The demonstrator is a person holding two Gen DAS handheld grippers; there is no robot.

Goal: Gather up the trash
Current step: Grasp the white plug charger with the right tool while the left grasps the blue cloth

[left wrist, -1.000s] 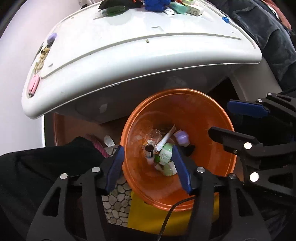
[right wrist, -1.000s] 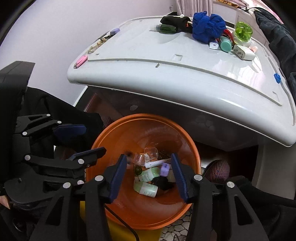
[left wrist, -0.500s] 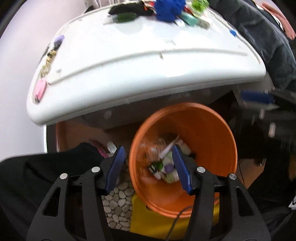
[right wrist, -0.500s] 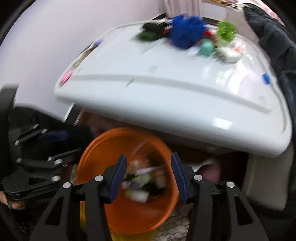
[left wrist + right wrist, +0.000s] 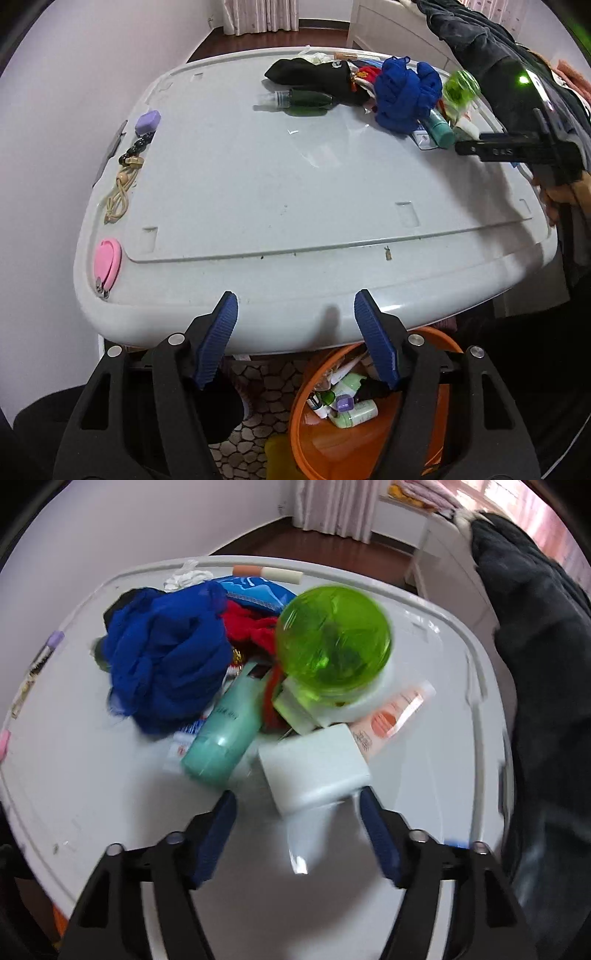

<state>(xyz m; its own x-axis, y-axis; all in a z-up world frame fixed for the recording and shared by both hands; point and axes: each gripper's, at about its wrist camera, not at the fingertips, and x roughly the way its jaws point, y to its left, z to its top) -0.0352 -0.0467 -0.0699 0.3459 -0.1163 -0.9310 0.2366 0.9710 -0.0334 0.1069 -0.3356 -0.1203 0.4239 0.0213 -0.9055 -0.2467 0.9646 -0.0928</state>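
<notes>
An orange bin (image 5: 439, 439) holding several small bottles and tubes stands on the floor under the front edge of a white lid-like tabletop (image 5: 295, 184). My left gripper (image 5: 295, 306) is open and empty above that edge. My right gripper (image 5: 297, 805) is open and empty over the tabletop's right side, just short of a white box (image 5: 314, 764). Behind the box lie a teal bottle (image 5: 225, 731), an orange-labelled tube (image 5: 391, 716), a green translucent ball-shaped container (image 5: 332, 642) and a blue mesh cloth (image 5: 166, 664). The right gripper's body shows in the left wrist view (image 5: 517, 149).
On the tabletop lie a dark green bottle (image 5: 303, 99), a black cloth (image 5: 314, 75), a purple case (image 5: 147, 121), a beaded cord (image 5: 123, 184) and a pink oval item (image 5: 107, 260). Dark clothing (image 5: 546, 664) hangs at the right. A pebble-pattern mat (image 5: 266, 387) covers the floor.
Both grippers have lifted away from the orange bin. The left now looks across the tabletop; the right has moved up to the pile of items at the tabletop's right side.
</notes>
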